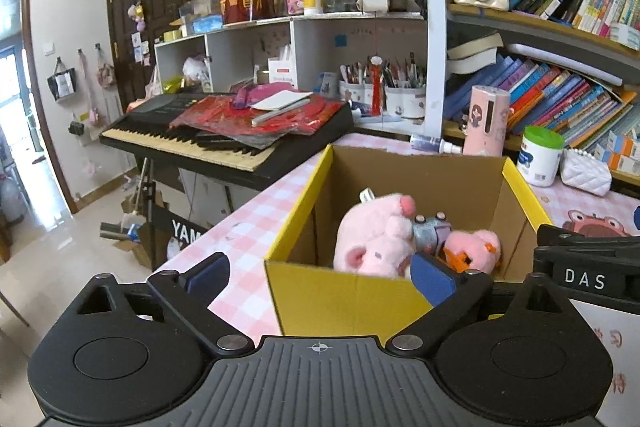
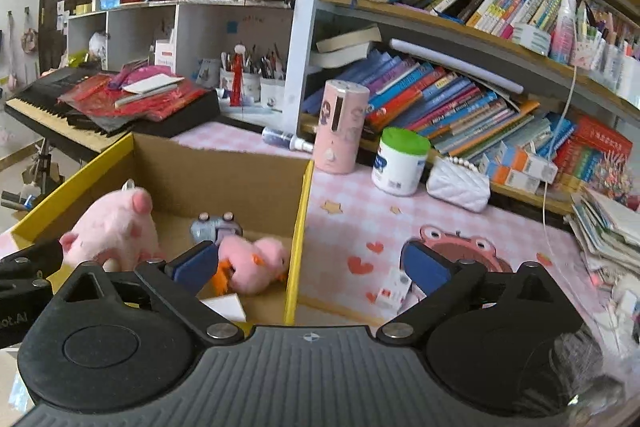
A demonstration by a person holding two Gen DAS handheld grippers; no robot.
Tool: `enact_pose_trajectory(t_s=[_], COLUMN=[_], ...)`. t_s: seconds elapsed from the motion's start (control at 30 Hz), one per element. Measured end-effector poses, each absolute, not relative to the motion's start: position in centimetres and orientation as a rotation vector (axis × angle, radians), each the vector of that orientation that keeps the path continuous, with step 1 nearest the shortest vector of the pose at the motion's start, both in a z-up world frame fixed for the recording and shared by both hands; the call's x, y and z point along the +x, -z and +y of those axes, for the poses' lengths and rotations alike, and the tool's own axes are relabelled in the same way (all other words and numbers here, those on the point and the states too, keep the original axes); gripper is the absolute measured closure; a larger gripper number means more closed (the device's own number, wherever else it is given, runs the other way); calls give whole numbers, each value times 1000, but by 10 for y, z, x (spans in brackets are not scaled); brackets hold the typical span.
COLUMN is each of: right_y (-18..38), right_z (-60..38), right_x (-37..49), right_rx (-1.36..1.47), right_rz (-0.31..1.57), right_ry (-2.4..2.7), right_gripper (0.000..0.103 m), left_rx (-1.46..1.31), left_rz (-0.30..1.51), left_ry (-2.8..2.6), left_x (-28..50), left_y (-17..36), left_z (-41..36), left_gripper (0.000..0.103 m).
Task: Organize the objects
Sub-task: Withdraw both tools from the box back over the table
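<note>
An open cardboard box (image 1: 344,297) with yellow outer walls stands on the pink checked desk; it also shows in the right wrist view (image 2: 298,211). Inside lie a big pink plush pig (image 1: 370,239) (image 2: 110,231), a small grey toy car (image 1: 430,231) (image 2: 216,227) and a smaller pink plush with orange feet (image 1: 476,247) (image 2: 256,263). My left gripper (image 1: 320,277) is open and empty, straddling the box's near left corner. My right gripper (image 2: 310,265) is open and empty, astride the box's right wall.
A small white carton (image 2: 392,291) lies on the desk mat by my right fingertip. Behind the box stand a pink cylinder (image 2: 340,127), a green-lidded white jar (image 2: 400,163) and a white quilted purse (image 2: 458,183). Bookshelves rise behind. A keyboard (image 1: 224,135) sits at left.
</note>
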State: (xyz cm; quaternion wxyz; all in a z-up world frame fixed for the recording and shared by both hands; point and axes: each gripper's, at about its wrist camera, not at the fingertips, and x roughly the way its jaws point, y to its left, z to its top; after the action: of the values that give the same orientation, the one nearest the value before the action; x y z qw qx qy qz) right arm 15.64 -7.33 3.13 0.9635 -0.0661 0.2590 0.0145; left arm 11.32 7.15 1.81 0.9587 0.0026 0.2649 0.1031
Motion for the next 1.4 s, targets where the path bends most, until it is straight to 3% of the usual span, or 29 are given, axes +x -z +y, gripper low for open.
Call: enact_pose_trajectory(t_s=[0.83,1.4], right_y=[9,19], right_z=[-44,-72], right_x=[44,4], right_rx=[-142,-104], right_rz=[691,731], right_ry=[30,152], right_gripper=[0,0], left_rx=[105,132], left_rz=[677,704], left_ry=[-164,-32], left_x=[20,1], left_y=[11,21], left_z=[86,63], left_gripper=[4,4])
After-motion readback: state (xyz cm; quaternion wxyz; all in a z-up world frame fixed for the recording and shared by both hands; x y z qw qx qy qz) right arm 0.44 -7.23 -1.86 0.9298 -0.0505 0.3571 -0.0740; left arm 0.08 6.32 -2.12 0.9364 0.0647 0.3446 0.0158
